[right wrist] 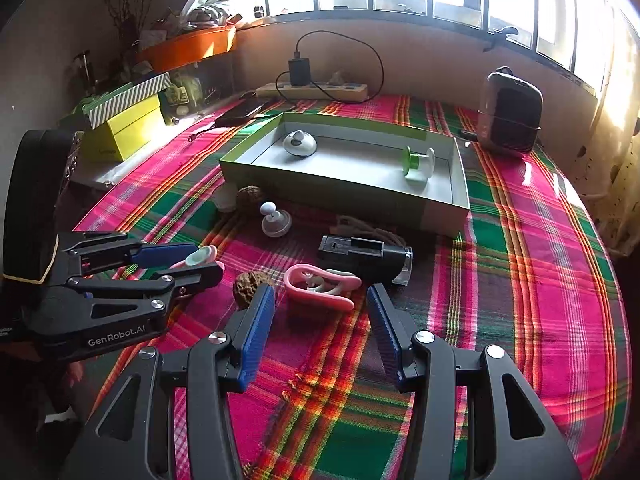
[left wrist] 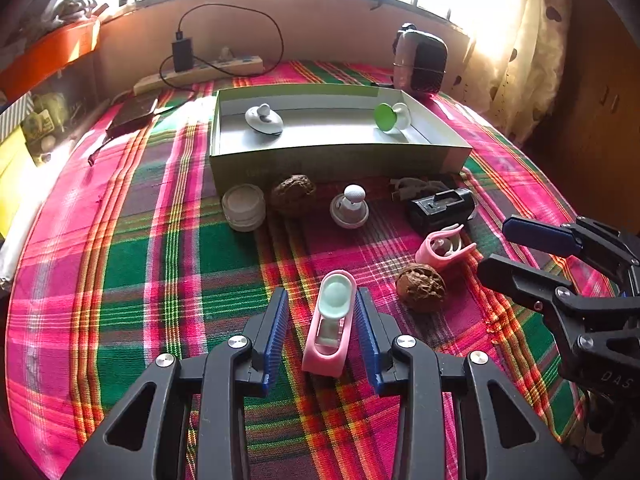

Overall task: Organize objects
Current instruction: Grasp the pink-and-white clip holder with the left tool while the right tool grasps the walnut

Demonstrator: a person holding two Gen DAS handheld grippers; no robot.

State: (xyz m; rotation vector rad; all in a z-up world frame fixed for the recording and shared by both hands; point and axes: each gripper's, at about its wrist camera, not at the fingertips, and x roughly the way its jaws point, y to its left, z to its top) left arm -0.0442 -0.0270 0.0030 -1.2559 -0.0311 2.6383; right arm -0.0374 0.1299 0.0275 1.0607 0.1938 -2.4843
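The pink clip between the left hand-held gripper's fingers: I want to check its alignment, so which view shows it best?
The left wrist view: the pink clip lies lengthwise, fully visible between the open left hand-held gripper. In the right wrist view, only the clip's tip shows between that gripper's fingers.

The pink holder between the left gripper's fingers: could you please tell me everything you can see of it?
The pink holder is a smooth, plastic-looking oblong loop with a pale mint disc at its far end and a white insert nearer the camera. It lies lengthwise on the plaid cloth, between the blue pads of the left gripper, which stand clear of its sides. Nothing else touches it. The right wrist view shows its mint end poking past the fingers.
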